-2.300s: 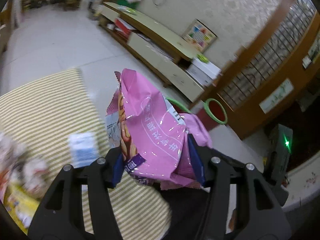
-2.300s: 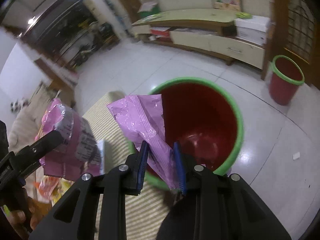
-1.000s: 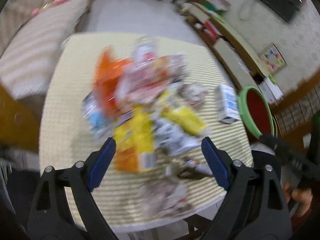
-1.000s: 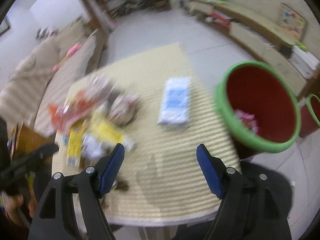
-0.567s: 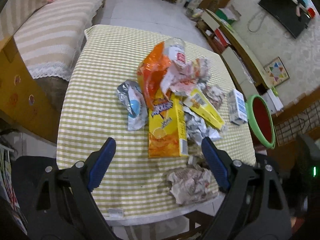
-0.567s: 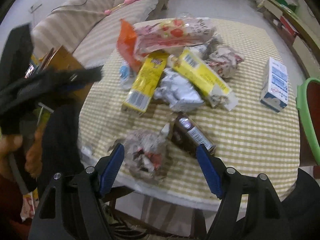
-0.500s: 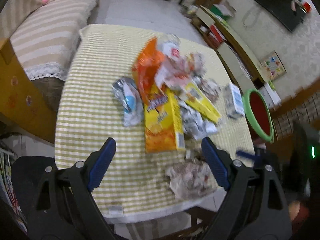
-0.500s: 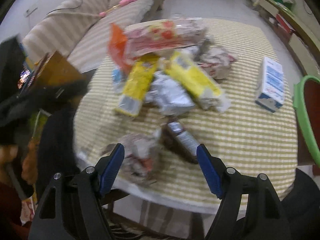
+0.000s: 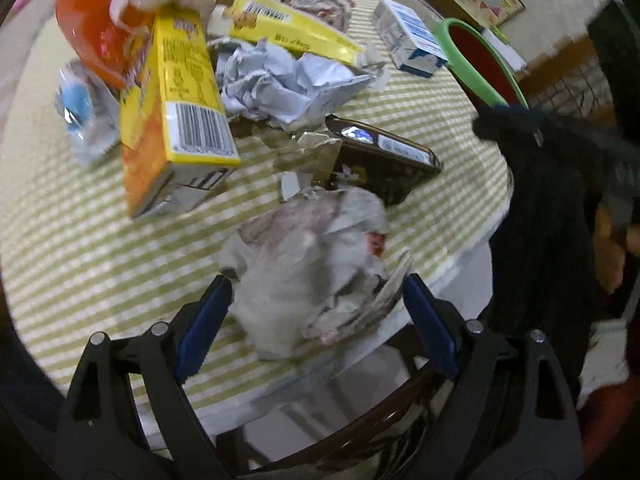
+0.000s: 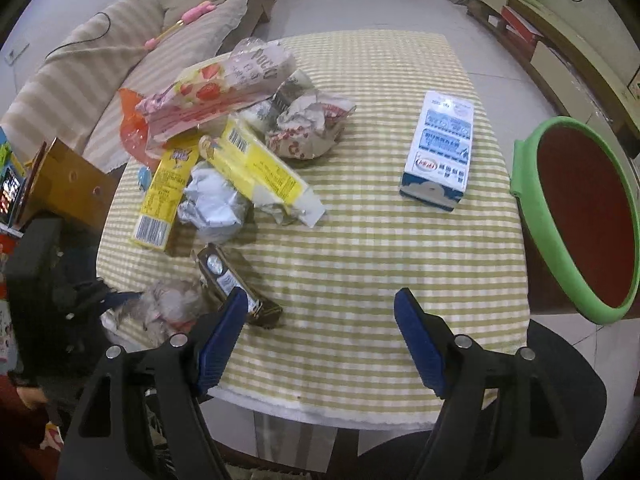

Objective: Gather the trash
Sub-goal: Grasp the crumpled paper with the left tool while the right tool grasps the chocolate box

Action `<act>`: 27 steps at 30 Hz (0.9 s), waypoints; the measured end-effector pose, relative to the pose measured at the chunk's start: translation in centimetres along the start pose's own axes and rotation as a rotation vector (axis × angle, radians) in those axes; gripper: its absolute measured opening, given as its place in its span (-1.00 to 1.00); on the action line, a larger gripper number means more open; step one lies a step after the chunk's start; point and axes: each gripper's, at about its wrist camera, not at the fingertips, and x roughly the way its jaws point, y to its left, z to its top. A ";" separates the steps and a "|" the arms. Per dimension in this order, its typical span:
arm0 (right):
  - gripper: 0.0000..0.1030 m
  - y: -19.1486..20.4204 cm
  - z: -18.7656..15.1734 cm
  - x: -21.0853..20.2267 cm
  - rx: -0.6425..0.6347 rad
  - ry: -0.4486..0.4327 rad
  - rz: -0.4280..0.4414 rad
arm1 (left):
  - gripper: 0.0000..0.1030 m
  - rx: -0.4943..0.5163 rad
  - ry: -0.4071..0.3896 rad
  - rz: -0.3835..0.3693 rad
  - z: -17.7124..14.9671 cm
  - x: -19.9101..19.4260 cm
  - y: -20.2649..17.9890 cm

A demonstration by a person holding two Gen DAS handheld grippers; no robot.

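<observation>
Two grippers, both empty now. A couple secs ago each was clamped on a pink snack bag over the bin; those bags are gone from the fingers, so that round looks done and both tools are back at the table for more.

Left gripper (image 9: pixel 316 312), lower centre of its view: fingers spread wide, straddling a crumpled grey paper wad (image 9: pixel 312 264) at the near table edge. Pads sit either side of it, nothing squeezed yet. Half a sec ago the wad was well ahead of the tool, so I'd say it's the next pick.

Right gripper (image 10: pixel 320 320), bottom centre of its view: also wide open, holding nothing, over bare checked tablecloth (image 10: pixel 380 248). Dark brown carton (image 10: pixel 236 284) lies just beside its left finger.

Red bin w/ green rim (image 10: pixel 576 220) stands at the right edge of the frame, off the table's side. Blue-white milk carton (image 10: pixel 440 152) lies alone, centre right; the rest of the trash pile (image 10: pixel 224 152) sits centre left. Plenty left to collect.
</observation>
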 end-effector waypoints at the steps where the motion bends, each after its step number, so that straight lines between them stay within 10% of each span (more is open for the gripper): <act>1: 0.43 0.2 -0.2 0.3 -0.006 0.009 0.002 | 0.05 -0.024 0.001 -0.037 0.0 0.2 0.2; 4: 0.43 1.0 -0.5 0.9 -0.022 0.027 0.017 | -0.20 -0.071 -0.012 -0.089 0.0 0.0 0.2; 27: 0.39 5.3 0.5 4.2 -0.136 0.089 0.111 | -0.22 -0.188 -0.247 -0.035 -0.3 -9.0 2.7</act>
